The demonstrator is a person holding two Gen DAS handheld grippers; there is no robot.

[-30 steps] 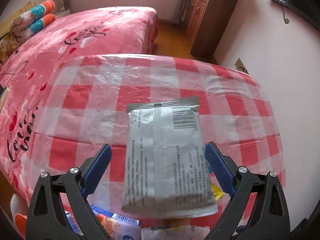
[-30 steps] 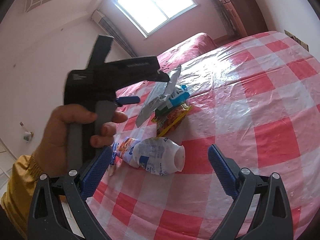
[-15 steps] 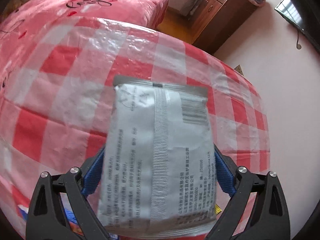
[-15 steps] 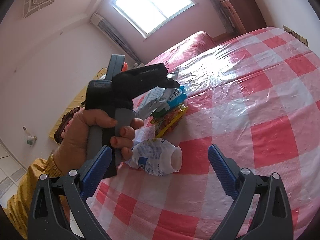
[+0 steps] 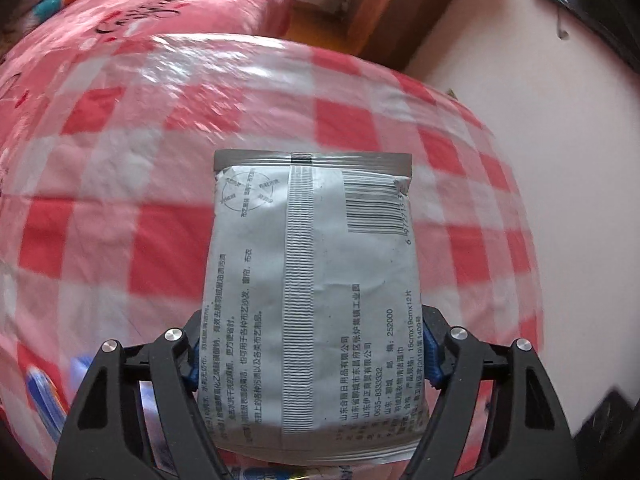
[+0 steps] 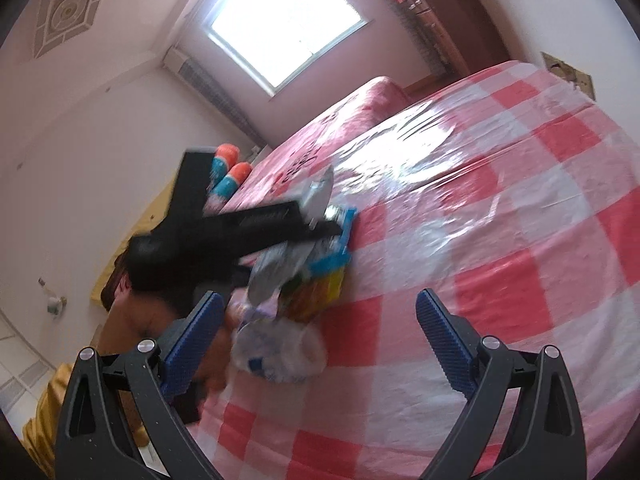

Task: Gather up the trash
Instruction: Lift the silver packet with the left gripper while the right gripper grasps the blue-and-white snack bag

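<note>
My left gripper point(image 5: 310, 360) is shut on a grey-white foil packet point(image 5: 312, 300) with a barcode and printed text, held above the red-and-white checked tablecloth point(image 5: 120, 168). In the right wrist view the left gripper point(image 6: 320, 220) shows from the side with the packet point(image 6: 280, 268) in its jaws. My right gripper point(image 6: 316, 340) is open and empty, low over the table. Between its fingers lies a crumpled white plastic cup or bottle point(image 6: 280, 352). Behind it lie a blue-edged wrapper point(image 6: 336, 256) and a yellow-orange wrapper point(image 6: 316, 296).
The table's right edge meets a pale wall point(image 5: 560, 120). A pink bed point(image 5: 160, 12) stands beyond the table's far edge, and a brown wooden cabinet point(image 5: 400, 4) at the back. A blurred blue and white wrapper point(image 5: 44, 392) lies at lower left.
The left gripper closed on the foil packet and lifted it, tilting down over the trash pile. The right gripper moved closer to the crumpled cup.
</note>
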